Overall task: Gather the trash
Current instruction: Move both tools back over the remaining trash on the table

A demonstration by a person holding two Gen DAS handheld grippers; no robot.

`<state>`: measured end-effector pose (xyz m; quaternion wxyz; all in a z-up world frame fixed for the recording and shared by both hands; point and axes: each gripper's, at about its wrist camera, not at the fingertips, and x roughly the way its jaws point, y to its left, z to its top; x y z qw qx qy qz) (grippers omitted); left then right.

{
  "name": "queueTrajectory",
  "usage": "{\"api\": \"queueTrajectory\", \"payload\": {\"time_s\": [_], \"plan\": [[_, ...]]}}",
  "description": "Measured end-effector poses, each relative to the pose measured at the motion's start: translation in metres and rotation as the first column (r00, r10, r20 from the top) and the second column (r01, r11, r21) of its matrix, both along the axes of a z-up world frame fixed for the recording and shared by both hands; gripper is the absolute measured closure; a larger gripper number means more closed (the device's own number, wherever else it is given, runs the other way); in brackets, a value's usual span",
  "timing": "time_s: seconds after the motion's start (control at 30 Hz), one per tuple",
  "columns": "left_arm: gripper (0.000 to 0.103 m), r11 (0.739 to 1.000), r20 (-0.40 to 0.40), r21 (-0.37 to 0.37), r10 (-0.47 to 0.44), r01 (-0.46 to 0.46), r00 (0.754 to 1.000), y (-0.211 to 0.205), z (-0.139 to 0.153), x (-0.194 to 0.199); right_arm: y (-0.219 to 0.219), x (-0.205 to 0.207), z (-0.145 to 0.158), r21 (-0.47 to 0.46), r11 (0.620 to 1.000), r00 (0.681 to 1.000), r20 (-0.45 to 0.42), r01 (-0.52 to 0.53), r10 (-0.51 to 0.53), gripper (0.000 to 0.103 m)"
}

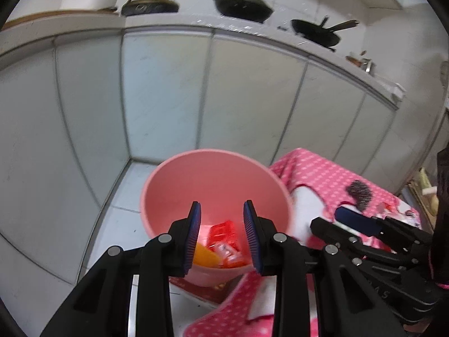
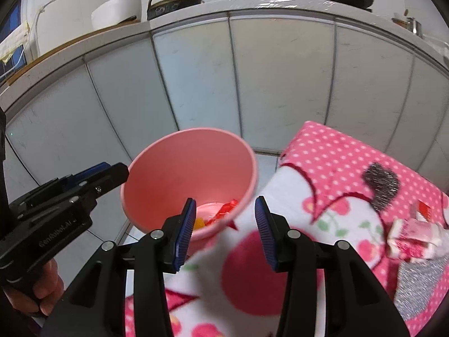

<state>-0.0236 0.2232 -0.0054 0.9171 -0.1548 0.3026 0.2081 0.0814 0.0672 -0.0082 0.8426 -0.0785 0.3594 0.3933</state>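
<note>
The left hand-held gripper [image 1: 221,205] stands with its blue pads spread and nothing between them, tilted down over the mouth of the pink bin [image 1: 179,174]. In the bin's bottom lie a red wrapper [image 1: 223,231] and an orange piece [image 1: 206,257], partly hidden by the fingers; what they are exactly is hard to make out. In the right wrist view a hand [image 2: 42,289] grips the left tool's handle at the picture's lower left, mostly cut off. The right hand-held gripper [image 2: 224,200] is likewise spread and empty, angled down above the bin's rim and the edge of the pink dotted cloth [image 2: 336,154]. Farther right on that cloth lies crumpled pink-and-white packaging [image 2: 412,236], blurred and untouched.
</note>
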Motion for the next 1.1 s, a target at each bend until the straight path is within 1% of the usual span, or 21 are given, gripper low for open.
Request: {"api": "queueTrajectory", "payload": {"time_s": [0.13, 0.23, 0.3, 0.37, 0.5, 0.63, 0.8, 0.97, 1.1], "plan": [[0.072, 0.998, 0.029, 0.013, -0.056, 0.056, 0.998, -0.023, 0.013, -0.002, -0.029, -0.008, 0.008, 0.008, 1.000, 1.000, 0.010, 0.029, -0.029, 0.059], [0.074, 0.995, 0.043, 0.023, -0.103, 0.102, 0.994, -0.042, 0.019, 0.001, -0.052, -0.016, 0.010, 0.006, 0.998, 0.998, 0.021, 0.058, -0.058, 0.059], [0.075, 0.990, 0.045, 0.028, -0.137, 0.136, 0.989, -0.056, 0.021, 0.004, -0.067, -0.019, 0.013, 0.010, 0.997, 0.997, 0.022, 0.075, -0.076, 0.059], [0.079, 0.984, 0.046, 0.031, -0.177, 0.176, 0.983, -0.072, 0.023, 0.007, -0.086, -0.023, 0.015, 0.016, 0.995, 0.995, 0.026, 0.097, -0.098, 0.059], [0.081, 0.971, 0.044, 0.046, -0.238, 0.236, 0.970, -0.097, 0.025, 0.015, -0.117, -0.028, 0.015, 0.018, 0.989, 0.989, 0.035, 0.145, -0.146, 0.059], [0.082, 0.955, 0.042, 0.038, -0.294, 0.293, 0.955, -0.122, 0.025, 0.024, -0.150, -0.030, 0.011, 0.021, 0.979, 0.979, 0.031, 0.202, -0.203, 0.059], [0.082, 0.933, 0.038, 0.053, -0.359, 0.357, 0.933, -0.150, 0.022, 0.031, -0.186, -0.027, 0.001, 0.028, 0.962, 0.962, -0.004, 0.271, -0.271, 0.059], [0.082, 0.912, 0.028, 0.046, -0.409, 0.407, 0.912, -0.169, 0.014, 0.038, -0.219, -0.026, -0.014, 0.027, 0.940, 0.941, -0.028, 0.339, -0.339, 0.059], [0.082, 0.894, 0.010, 0.042, -0.447, 0.446, 0.894, -0.185, 0.006, 0.045, -0.248, -0.021, -0.026, 0.031, 0.915, 0.915, -0.056, 0.402, -0.400, 0.059]]}}
